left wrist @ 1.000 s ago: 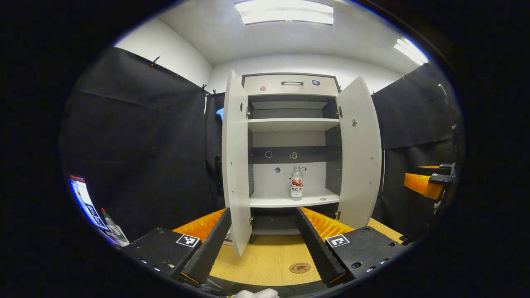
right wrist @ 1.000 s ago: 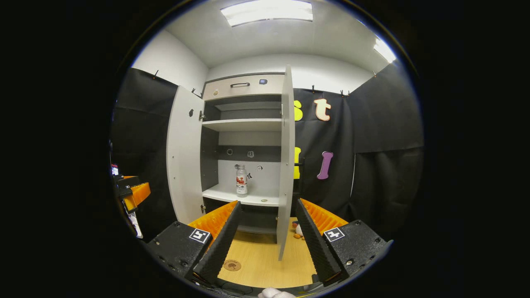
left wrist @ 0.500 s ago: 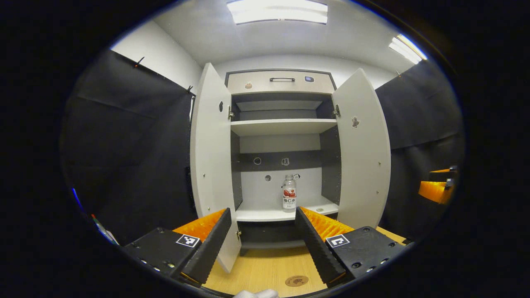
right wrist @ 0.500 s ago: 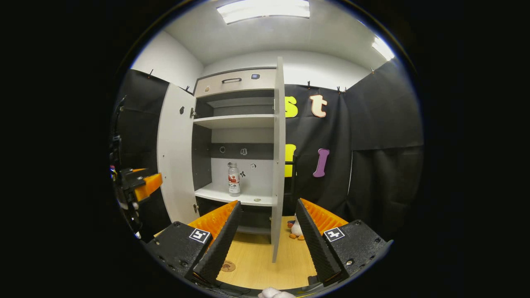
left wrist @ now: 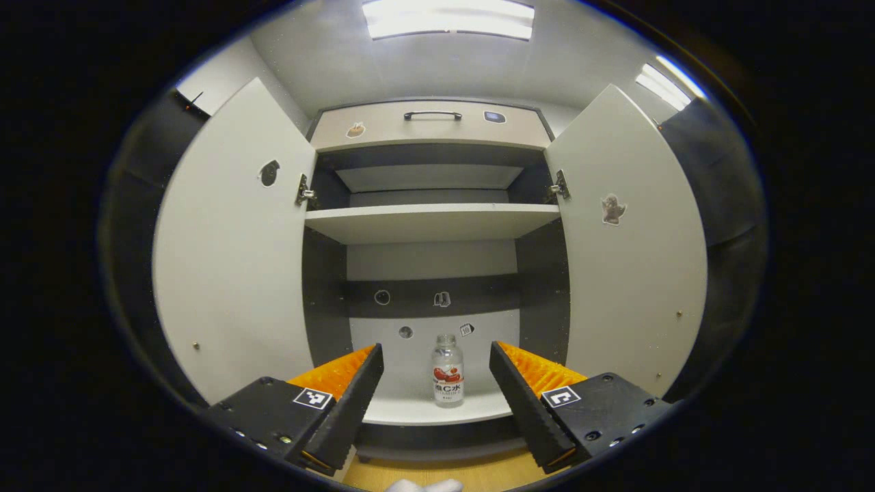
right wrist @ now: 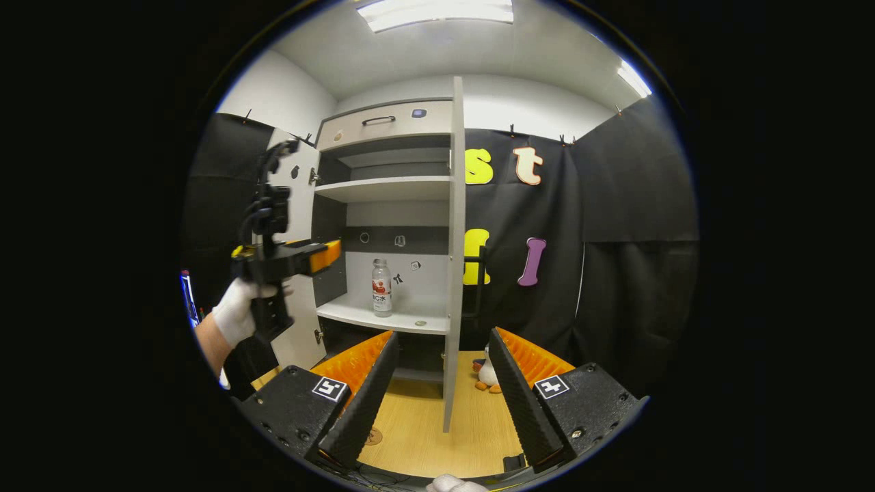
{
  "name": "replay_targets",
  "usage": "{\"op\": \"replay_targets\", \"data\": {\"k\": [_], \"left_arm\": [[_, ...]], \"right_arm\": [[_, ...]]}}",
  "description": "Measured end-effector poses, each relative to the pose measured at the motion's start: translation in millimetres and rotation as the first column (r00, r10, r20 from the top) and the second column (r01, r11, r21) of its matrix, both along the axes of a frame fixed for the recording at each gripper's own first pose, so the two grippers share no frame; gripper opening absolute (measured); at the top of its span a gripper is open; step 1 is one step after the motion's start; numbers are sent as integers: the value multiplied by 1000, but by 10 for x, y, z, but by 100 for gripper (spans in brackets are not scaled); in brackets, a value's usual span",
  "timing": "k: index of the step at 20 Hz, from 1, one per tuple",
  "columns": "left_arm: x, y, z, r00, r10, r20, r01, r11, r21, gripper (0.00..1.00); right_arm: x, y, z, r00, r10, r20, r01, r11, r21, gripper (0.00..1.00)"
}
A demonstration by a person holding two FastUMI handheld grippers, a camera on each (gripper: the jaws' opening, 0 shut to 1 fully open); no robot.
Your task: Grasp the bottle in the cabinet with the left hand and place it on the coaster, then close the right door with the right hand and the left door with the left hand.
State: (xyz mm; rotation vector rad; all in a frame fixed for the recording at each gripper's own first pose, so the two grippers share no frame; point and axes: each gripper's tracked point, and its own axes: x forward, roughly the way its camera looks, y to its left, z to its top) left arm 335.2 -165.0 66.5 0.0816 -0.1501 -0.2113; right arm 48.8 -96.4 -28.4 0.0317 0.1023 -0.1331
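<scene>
Probably light, rigid, slick plastic, standing upright on the cabinet's [left wrist: 437,123] lower shelf: bottle [left wrist: 448,369], best pinched mid-label between the spread-apart fingers of the left gripper [left wrist: 435,403].

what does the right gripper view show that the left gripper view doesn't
Right gripper view: the left gripper held by a gloved hand level with the bottle, the coaster on the table, and a toy beyond the right door.
Left gripper view: both doors' inner faces, stickers on each.
Both: the bottle upright on the lower shelf, both doors open.
</scene>
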Motion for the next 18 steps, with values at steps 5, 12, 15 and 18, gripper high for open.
{"op": "replay_targets", "data": {"k": [5,12,15,18], "left_arm": [[835,-295,-291,998,16,-56,-18,999,-35,96],[1810,-364,-966,985,92,-147,-91,996,14,96],[2049,-434,-1139,981,92,-171,-90,996,18,96],[2202,-480,-1267,977,100,-190,-100,995,12,96]], "right_arm": [[-1,-386,-15,998,-60,-23,60,998,-7,82],[-46,-763,-240,988,-117,-96,115,993,-31,82],[-47,-873,-304,984,-135,-117,131,990,-43,82],[-24,-924,-314,982,-139,-127,133,990,-51,82]]}}
